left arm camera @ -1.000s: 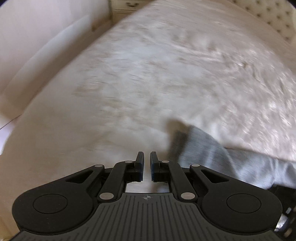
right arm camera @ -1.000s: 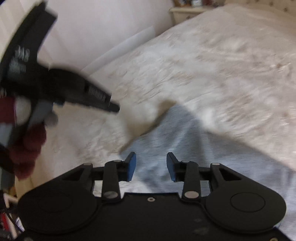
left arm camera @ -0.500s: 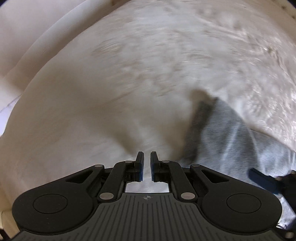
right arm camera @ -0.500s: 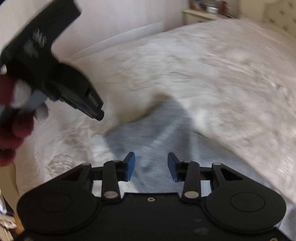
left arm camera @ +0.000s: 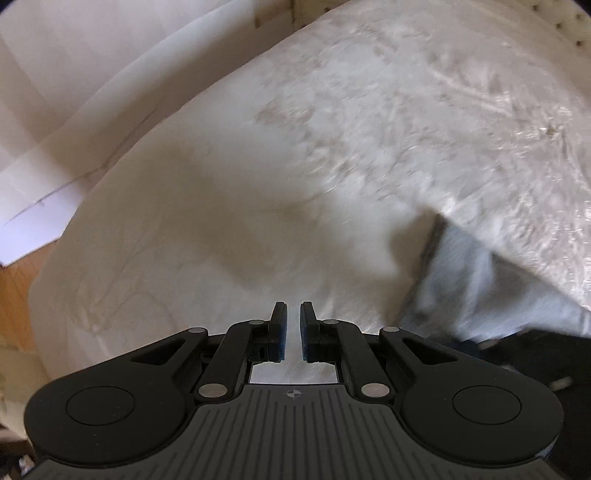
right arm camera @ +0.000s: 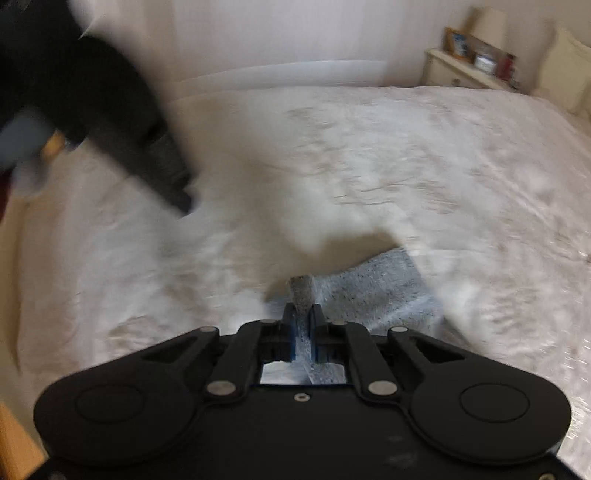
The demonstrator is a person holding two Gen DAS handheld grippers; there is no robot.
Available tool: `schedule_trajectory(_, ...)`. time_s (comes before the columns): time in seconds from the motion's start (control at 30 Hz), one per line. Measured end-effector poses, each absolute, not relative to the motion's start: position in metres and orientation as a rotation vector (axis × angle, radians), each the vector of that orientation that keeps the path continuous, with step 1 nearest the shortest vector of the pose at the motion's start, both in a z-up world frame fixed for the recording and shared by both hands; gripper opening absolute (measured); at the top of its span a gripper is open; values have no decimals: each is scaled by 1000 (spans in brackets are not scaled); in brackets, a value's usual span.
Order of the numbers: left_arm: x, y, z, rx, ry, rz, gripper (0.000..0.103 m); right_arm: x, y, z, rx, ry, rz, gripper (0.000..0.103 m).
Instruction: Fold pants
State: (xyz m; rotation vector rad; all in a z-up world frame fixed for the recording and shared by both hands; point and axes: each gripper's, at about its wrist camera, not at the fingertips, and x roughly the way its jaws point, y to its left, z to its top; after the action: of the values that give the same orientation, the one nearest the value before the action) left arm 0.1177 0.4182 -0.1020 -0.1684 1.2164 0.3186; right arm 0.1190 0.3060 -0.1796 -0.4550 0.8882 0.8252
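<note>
The grey pants (right arm camera: 376, 288) lie on the white bedspread (right arm camera: 406, 155). My right gripper (right arm camera: 303, 314) is shut on an edge of the grey fabric, which sticks up between the blue pads. In the left wrist view the pants (left arm camera: 465, 280) show at the lower right, partly under a fold of bedspread. My left gripper (left arm camera: 292, 314) is shut, with a narrow gap and nothing in it, and hovers over bare bedspread left of the pants. It also shows blurred in the right wrist view (right arm camera: 140, 147).
The bed's near-left edge (left arm camera: 66, 236) drops to a wooden floor (left arm camera: 14, 295). A white wall (right arm camera: 258, 33) runs behind the bed. A bedside cabinet (right arm camera: 461, 70) with small items stands at the far right. A tufted headboard (left arm camera: 569, 26) is at the top right.
My right gripper has closed on the pants' edge; it was open half a second ago. My left gripper has moved left, away from the pants, still shut.
</note>
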Motion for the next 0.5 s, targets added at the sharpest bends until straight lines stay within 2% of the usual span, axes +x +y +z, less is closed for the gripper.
schedule_trajectory(0.03,121,414,-102,-165,1213,301,9,119,310,-188,-461,910,824,16)
schedule_trajectory(0.13,134,395,-102,-133,1204,248,9,122,308,-200,-436,930,814,21)
schedule_trajectory(0.27,145,359,-102,-118,1181,161,9,120,260,-168,-275,904,785,35)
schedule_trajectory(0.5,148,273,-134,-63,1219,-15,9,112,98,-139,-117,942,402,37)
